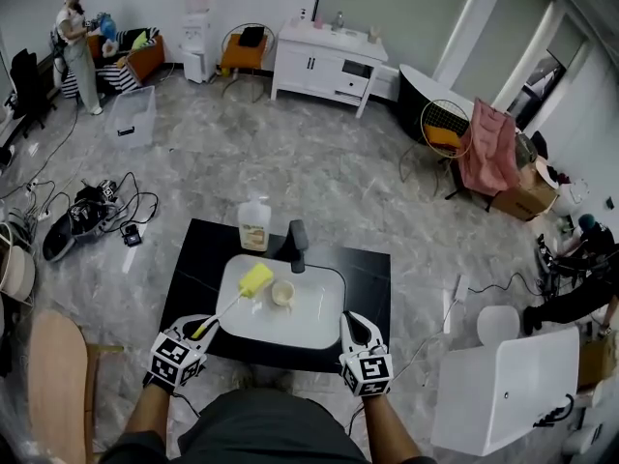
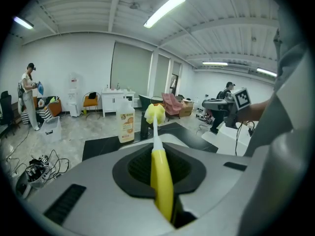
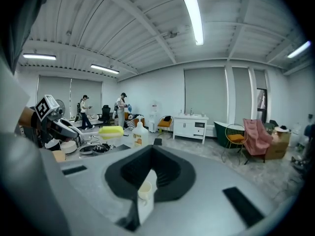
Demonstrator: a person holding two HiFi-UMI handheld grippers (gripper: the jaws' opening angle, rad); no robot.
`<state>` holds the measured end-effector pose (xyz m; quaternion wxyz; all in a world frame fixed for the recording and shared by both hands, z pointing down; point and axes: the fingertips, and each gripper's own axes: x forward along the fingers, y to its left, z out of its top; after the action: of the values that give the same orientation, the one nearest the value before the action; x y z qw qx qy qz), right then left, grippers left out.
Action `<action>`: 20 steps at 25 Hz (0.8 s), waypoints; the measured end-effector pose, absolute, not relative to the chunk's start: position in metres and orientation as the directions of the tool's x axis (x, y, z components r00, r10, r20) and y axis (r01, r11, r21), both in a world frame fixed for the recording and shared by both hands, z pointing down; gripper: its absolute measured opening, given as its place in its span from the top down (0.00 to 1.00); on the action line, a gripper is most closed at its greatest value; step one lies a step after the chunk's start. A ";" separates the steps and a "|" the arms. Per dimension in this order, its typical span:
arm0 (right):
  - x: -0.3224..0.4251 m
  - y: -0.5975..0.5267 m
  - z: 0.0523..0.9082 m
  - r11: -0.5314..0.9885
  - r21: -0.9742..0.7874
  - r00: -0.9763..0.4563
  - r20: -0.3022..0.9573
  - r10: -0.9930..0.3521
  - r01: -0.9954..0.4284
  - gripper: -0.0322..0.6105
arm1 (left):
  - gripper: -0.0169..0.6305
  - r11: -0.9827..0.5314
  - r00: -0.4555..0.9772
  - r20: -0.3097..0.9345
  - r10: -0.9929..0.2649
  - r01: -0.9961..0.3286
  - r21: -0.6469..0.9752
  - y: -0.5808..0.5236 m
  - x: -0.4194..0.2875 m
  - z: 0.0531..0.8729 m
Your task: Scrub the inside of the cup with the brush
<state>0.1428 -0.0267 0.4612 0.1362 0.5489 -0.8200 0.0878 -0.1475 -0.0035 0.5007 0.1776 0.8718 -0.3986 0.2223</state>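
My left gripper [image 1: 203, 330] is shut on the yellow handle of the brush [image 1: 253, 280], at the near left edge of the white tray [image 1: 319, 332]. The brush's yellow sponge head hangs over the tray's far left part, just left of the small cream cup [image 1: 282, 293]. In the left gripper view the brush [image 2: 160, 173] runs out from between the jaws. My right gripper [image 1: 357, 324] is shut on nothing at the tray's near right corner, well apart from the cup. In the right gripper view the cup [image 3: 144, 191] shows past the shut jaws.
The tray lies on a black table [image 1: 193, 259]. A soap bottle [image 1: 254, 225] and a dark upright object [image 1: 298, 245] stand at the table's far edge. Cables [image 1: 97, 211] litter the floor at left, a white chair [image 1: 503, 385] stands at right, and a person [image 1: 77, 46] is far off.
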 end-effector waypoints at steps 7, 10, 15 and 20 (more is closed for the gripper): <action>0.142 -0.021 0.458 0.380 0.001 -0.361 0.309 -0.880 -0.925 0.95 | 0.93 -0.612 0.580 0.530 -0.619 -0.779 0.138 0.000 -0.146 0.501; 0.143 -0.023 0.459 0.375 -0.001 -0.357 0.306 -0.883 -0.927 0.95 | 0.93 -0.614 0.582 0.528 -0.619 -0.777 0.137 -0.002 -0.145 0.501; 0.142 -0.027 0.457 0.376 -0.006 -0.360 0.304 -0.882 -0.927 0.95 | 0.93 -0.616 0.583 0.529 -0.617 -0.776 0.137 -0.007 -0.143 0.500; 0.145 -0.030 0.459 0.370 -0.015 -0.356 0.306 -0.883 -0.929 0.95 | 0.93 -0.615 0.582 0.529 -0.618 -0.777 0.136 -0.010 -0.141 0.501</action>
<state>0.1450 -0.0296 0.4594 0.1242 0.5536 -0.8182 0.0930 -0.1412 -0.0100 0.5007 0.1794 0.8710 -0.4003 0.2212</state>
